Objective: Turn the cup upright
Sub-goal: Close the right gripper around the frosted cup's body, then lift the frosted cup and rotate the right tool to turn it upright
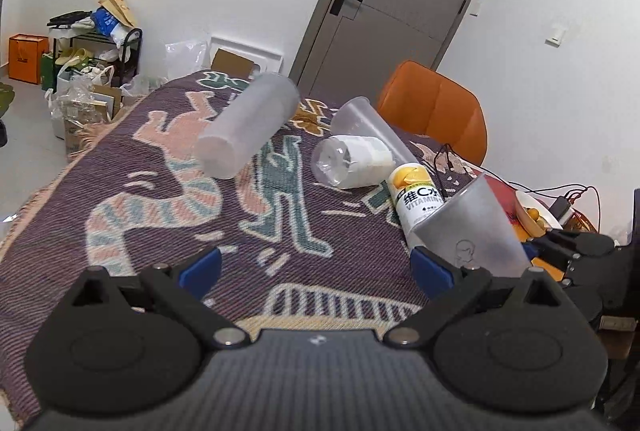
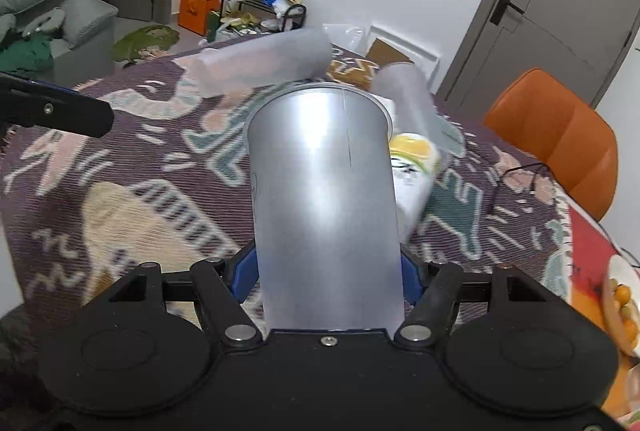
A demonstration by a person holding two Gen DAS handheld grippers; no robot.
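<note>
cup (image 2: 324,199): frosted, tapered plastic | right tongs (image 2: 326,271): pinching cup | left tongs (image 1: 316,267): spread

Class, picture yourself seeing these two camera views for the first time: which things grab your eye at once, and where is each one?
First comes the frosted cup filling the middle of the right wrist view, clamped between the right gripper fingers with its open rim pointing away from the camera. Next, the patterned purple tablecloth covers the table, with a frosted bottle lying on its side near the far end. The left gripper is open over the cloth, holding nothing.
</note>
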